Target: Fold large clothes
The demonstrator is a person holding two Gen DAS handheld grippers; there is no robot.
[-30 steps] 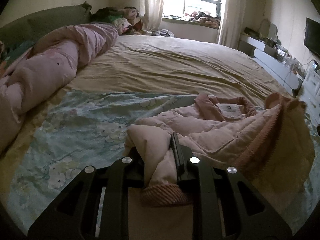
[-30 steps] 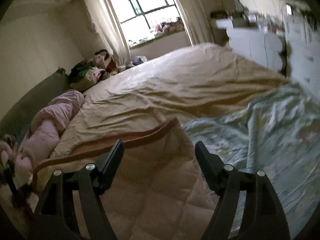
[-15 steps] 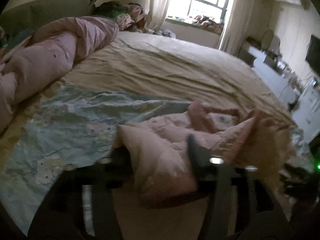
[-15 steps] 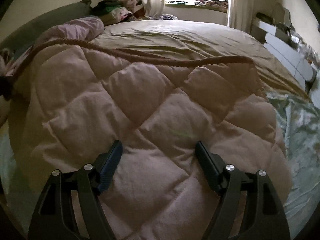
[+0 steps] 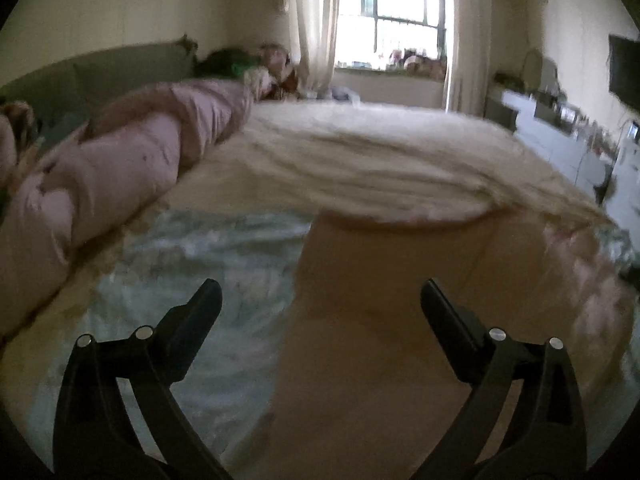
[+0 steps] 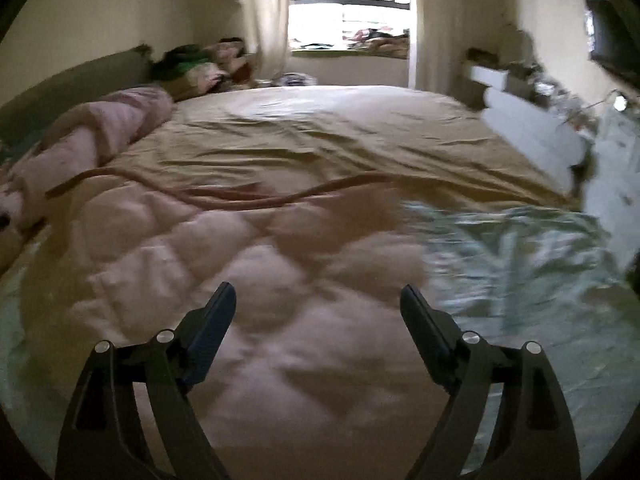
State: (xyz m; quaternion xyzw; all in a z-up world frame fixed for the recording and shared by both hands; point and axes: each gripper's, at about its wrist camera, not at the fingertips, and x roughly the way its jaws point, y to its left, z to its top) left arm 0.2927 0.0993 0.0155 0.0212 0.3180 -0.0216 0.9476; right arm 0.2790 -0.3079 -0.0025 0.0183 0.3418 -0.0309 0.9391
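The bed (image 6: 320,136) fills both views, covered by a tan sheet, with a pale blue printed blanket (image 6: 520,272) spread over its near part. A rolled pink duvet (image 5: 100,184) lies along the far left edge, clear of the work.

The task's thing, a quilted pink jacket (image 6: 248,280), lies flat on the bed's near part, partly over the blue blanket. In the right wrist view it spreads from directly under my fingers out to the left and away, and its darker ribbed hem (image 6: 248,196) runs left to right across the far side. I judge the long axis to run roughly left to right, across my line of reach, though motion blur makes the outline uncertain.

In the left wrist view the jacket (image 5: 420,320) sits below and to the right of centre, with the blanket (image 5: 208,264) showing bare on the left. Its left edge falls between the two fingers.

My left hand-held gripper (image 5: 320,304) is spread wide and holds nothing. My right hand-held gripper (image 6: 318,304) is likewise spread wide and empty, and hangs above the middle of the quilted panel.

Judgement: the right one is over the body of the garment and the left one is at its left border, so the left is better placed to take an edge. The next fold would likely bring a side across the long axis.
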